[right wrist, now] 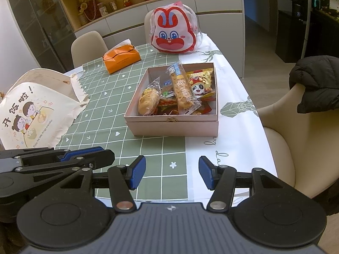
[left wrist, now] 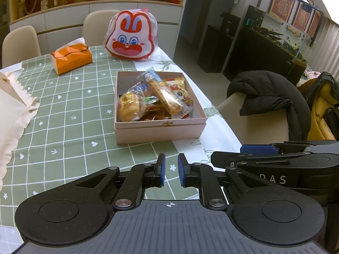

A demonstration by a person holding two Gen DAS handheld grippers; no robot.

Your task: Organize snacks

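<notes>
A pink open box (left wrist: 161,130) (right wrist: 173,126) stands on the table and holds several wrapped snacks: a long biscuit pack (left wrist: 165,94) (right wrist: 182,89), a round bun (left wrist: 129,105) (right wrist: 148,100) and a panda bag (right wrist: 200,84). My left gripper (left wrist: 171,170) hovers near the table's front edge, short of the box, its jaws a narrow gap apart and empty. My right gripper (right wrist: 172,172) is wide open and empty beside it. Each gripper shows at the edge of the other's view.
A rabbit-face bag (left wrist: 130,37) (right wrist: 174,33) stands behind the box. An orange tissue pack (left wrist: 72,58) (right wrist: 121,58) lies at the back left. A cream cloth bag (right wrist: 31,110) lies at the left. Chairs with a black jacket (left wrist: 269,93) (right wrist: 315,80) stand at the right.
</notes>
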